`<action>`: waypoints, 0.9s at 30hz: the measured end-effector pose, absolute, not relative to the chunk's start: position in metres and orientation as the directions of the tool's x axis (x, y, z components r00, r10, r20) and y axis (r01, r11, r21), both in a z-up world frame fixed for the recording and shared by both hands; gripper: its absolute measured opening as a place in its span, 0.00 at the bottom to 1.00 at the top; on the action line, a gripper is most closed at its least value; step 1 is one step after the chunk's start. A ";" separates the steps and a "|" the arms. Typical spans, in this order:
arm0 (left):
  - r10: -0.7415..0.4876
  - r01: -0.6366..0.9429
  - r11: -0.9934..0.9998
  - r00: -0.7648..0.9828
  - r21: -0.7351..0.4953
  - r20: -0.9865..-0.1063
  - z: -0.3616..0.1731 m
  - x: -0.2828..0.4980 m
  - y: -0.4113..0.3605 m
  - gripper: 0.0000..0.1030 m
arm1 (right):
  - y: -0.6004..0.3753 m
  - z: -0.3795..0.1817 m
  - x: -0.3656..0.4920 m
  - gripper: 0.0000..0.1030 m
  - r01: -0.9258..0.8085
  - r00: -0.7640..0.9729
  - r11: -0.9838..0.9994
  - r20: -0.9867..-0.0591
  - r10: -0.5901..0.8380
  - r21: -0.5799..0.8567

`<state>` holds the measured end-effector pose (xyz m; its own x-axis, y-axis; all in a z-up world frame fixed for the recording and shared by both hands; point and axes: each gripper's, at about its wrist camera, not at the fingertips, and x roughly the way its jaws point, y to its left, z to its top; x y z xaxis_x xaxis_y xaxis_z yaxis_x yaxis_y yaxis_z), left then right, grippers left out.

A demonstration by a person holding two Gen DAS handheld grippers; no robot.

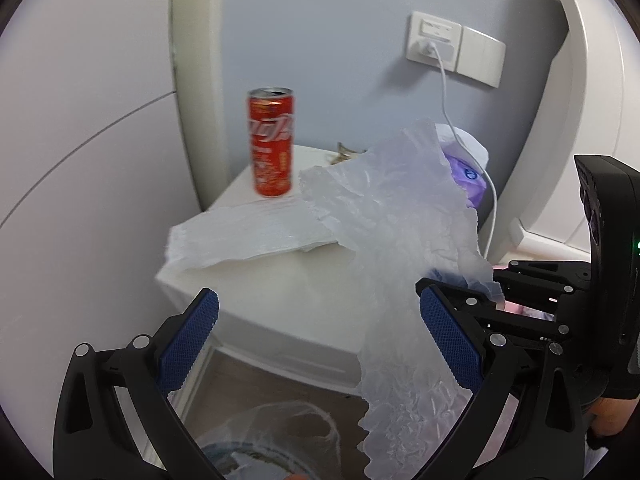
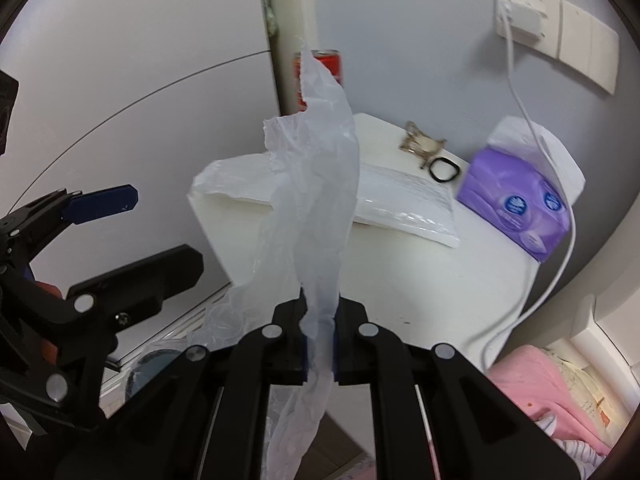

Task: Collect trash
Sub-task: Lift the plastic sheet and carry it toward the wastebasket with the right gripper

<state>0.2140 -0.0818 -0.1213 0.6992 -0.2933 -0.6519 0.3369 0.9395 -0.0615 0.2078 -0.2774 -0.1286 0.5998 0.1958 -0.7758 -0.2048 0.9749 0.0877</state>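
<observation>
My right gripper (image 2: pixel 319 340), jaws clamped on a crumpled plastic wrapper (image 2: pixel 316 208) hanging lengthwise above the bin bag (image 1: pixel 280 432) near-left, while my left gripper (image 1: pixel 320 340), fingers apart, faces the red can (image 1: pixel 272 144) beyond.

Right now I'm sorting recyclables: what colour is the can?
Red with white lettering; the can shows best in the left wrist view.

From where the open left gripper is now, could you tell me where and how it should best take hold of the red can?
Grip the can around its mid-body, coming level from the front. It stands upright at the nightstand's far left corner, close to the wall panel behind, so only the front is free. The left gripper is open; its jaws look wide enough to span the can. Pass left of the plastic film.
</observation>
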 end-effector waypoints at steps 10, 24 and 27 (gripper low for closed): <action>-0.234 0.253 0.965 0.736 -0.062 -0.636 -0.115 0.182 -0.031 0.96 | -0.230 -0.118 0.189 0.09 -0.292 0.595 0.952 -0.761 0.257 0.093; -0.129 0.111 0.991 0.755 -0.068 -0.643 -0.120 0.140 0.030 0.96 | -0.175 -0.124 0.168 0.09 -0.425 0.543 0.901 -0.771 0.333 0.090; -0.105 0.073 0.994 0.756 -0.076 -0.646 -0.125 0.128 0.042 0.96 | -0.162 -0.131 0.163 0.09 -0.457 0.522 0.886 -0.780 0.344 0.085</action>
